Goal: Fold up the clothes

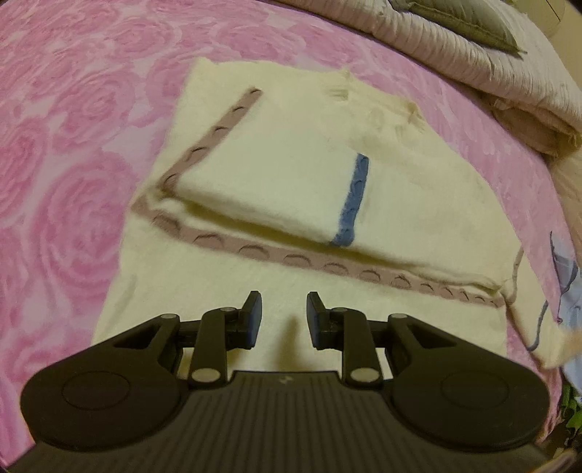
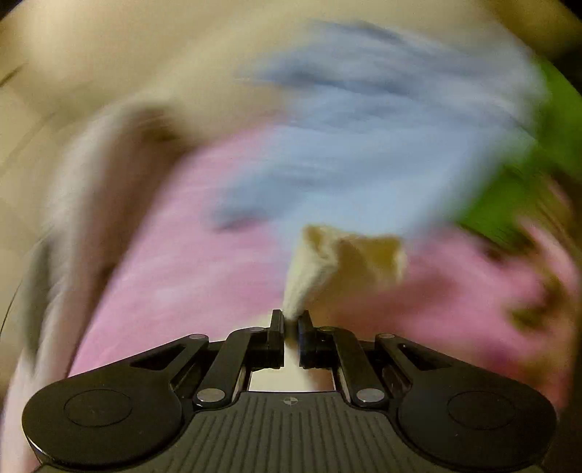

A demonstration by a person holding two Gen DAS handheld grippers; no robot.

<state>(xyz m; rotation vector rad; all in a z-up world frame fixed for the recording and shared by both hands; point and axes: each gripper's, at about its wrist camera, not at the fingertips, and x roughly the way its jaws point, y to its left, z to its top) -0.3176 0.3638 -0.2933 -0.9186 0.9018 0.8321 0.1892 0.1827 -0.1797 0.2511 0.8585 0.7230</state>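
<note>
Lies spread on the pink rose-patterned bed cover (image 1: 65, 152): a cream garment (image 1: 276, 174), partly folded, one flap doubled over itself, directly ahead of and under the left hand-held gripper (image 1: 280, 318). Hovers over the near cream panel with fingers parted moderately, nothing between the blue pads (image 1: 254, 316). Runs along the fold edges and meets at a corner to the left: a mauve trim band (image 1: 302, 260) with dark arc marks. Crosses the upper flap: a short blue stripe (image 1: 354, 200). No readable writing or label anywhere.

Pinches a corner of cream cloth (image 2: 327, 269) in the right wrist view: the right hand-held gripper (image 2: 291, 320), fingers nearly together, fabric rising in a cone from the tips (everything beyond heavily motion-blurred). Smears behind it: pink cover, a light blue fabric (image 2: 363, 145), a green patch (image 2: 509, 189) at right.

Sits at the far right of the bed: a ribbed beige quilt (image 1: 509, 72), with a grey-green pillow (image 1: 462, 22) on top, well apart from the garment.
</note>
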